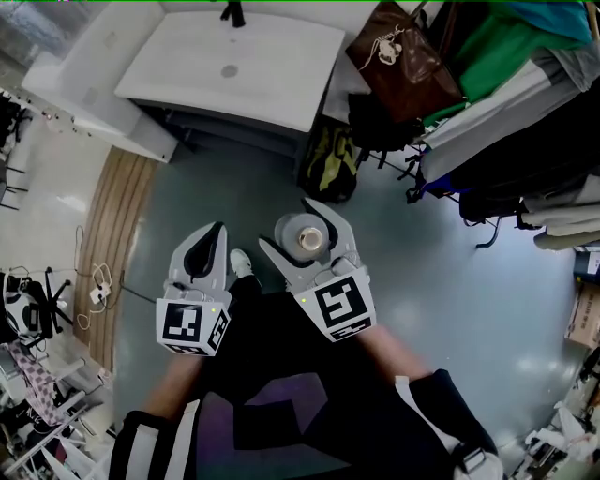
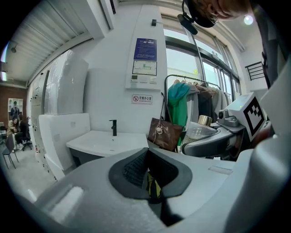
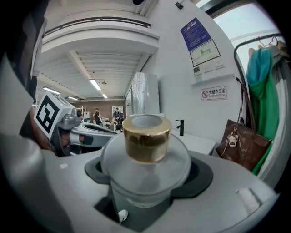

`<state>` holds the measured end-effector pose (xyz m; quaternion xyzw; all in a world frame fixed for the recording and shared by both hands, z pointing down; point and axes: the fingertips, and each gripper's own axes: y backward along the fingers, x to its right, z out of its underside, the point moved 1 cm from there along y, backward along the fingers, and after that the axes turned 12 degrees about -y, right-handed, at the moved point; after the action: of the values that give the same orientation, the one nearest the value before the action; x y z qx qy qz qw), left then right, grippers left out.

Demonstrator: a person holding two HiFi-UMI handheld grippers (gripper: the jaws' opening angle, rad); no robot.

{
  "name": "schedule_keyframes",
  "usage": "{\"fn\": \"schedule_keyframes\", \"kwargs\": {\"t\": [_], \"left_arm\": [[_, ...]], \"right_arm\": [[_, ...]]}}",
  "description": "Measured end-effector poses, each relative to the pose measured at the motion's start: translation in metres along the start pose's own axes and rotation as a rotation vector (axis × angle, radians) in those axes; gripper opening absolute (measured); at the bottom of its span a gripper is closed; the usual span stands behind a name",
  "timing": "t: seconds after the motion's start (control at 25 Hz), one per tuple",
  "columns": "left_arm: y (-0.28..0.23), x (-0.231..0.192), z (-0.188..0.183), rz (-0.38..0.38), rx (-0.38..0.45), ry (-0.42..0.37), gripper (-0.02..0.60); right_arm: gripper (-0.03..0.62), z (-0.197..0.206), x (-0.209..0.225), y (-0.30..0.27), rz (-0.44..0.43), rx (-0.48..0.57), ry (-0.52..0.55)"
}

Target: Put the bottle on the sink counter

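Note:
A frosted clear bottle (image 1: 307, 238) with a gold cap stands upright between the jaws of my right gripper (image 1: 298, 230), which is shut on its body. In the right gripper view the bottle (image 3: 146, 154) fills the middle, gold cap on top. My left gripper (image 1: 214, 234) hovers beside it on the left, shut with nothing in it. In the left gripper view my left gripper (image 2: 150, 170) points at the white sink counter (image 2: 104, 139). That sink counter (image 1: 234, 66), with its black faucet (image 1: 232, 13), lies ahead across the grey floor, well apart from both grippers.
A brown handbag (image 1: 403, 56) hangs right of the sink. A yellow-black bag (image 1: 330, 161) sits on the floor below it. A clothes rack with a green garment (image 1: 506, 56) fills the right. A white cabinet (image 1: 84, 94) flanks the sink's left. Cables (image 1: 98, 291) lie on the floor at left.

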<state>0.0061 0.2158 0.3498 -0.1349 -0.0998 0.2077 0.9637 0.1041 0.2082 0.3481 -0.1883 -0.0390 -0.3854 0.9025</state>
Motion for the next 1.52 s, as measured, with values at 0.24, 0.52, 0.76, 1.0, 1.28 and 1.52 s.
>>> {"fn": "schedule_keyframes", "kwargs": {"t": [0.24,0.52,0.76,1.0,1.28,1.52], "left_arm": [[-0.029,-0.007,0.005,0.067,0.01,-0.001,0.002],[-0.074,-0.041,-0.003,0.149,0.04,-0.015,0.002],[-0.106,-0.075,-0.009,0.202,0.057,-0.016,0.002],[-0.123,-0.106,-0.009,0.241,0.065,-0.005,0.002],[-0.131,-0.153,-0.015,0.237,0.094,-0.022,0.002],[-0.132,-0.193,-0.009,0.209,0.092,-0.022,0.002]], "right_arm": [[0.342,0.0,0.016,-0.017,0.053,-0.012,-0.009],[0.341,-0.011,0.036,-0.054,0.143,-0.027,-0.038],[0.341,-0.026,0.048,-0.09,0.207,-0.041,-0.051],[0.341,-0.041,0.052,-0.12,0.252,-0.05,-0.05],[0.341,-0.061,0.048,-0.159,0.271,-0.028,-0.042],[0.341,-0.068,0.045,-0.195,0.272,-0.022,-0.039]]}}
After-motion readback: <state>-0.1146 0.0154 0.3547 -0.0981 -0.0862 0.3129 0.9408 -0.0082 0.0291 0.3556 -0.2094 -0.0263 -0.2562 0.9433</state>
